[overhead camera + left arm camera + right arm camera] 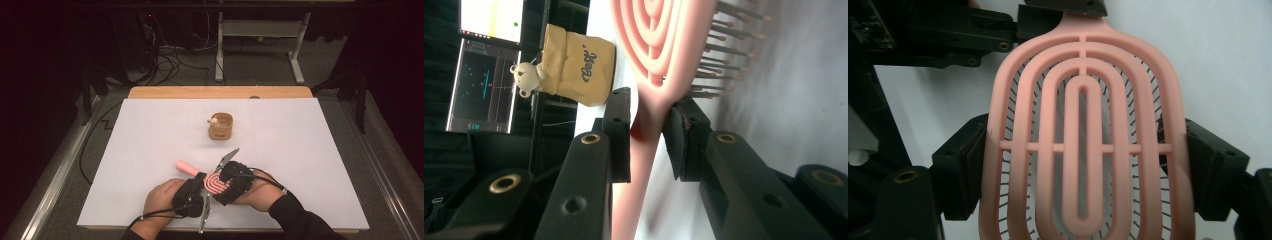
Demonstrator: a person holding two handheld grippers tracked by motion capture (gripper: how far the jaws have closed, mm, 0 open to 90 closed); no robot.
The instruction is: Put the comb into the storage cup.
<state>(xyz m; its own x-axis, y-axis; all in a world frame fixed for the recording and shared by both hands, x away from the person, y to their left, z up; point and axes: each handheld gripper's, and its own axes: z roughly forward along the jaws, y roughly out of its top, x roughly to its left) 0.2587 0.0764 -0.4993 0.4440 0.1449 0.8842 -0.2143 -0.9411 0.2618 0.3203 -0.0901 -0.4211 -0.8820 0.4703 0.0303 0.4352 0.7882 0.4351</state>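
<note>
Hairbrush [216, 184] near table's [150, 130] front edge, pinched from two sides for a handover, seemingly; right gripper [1083, 160] clamped across its vented head; left gripper [649, 130] closed on its neck; farther off, toward the back edge, wooden cup [220, 126] standing apart.

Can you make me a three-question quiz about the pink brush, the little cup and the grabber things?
1. Where is the tan cup?
A. beyond the hands, mid-table
B. under the brush
C. off the table

2. What colour is the hairbrush?
A. blue
B. pink
C. green

3. What does the right gripper do to the brush head?
A. hangs above it
B. lies beside it
C. clamps its two edges

Answers: 1 A, the high view shows it beyond both hands; 2 B, its ribs are pink; 3 C, the right gripper view shows pads pressing each edge.
</note>
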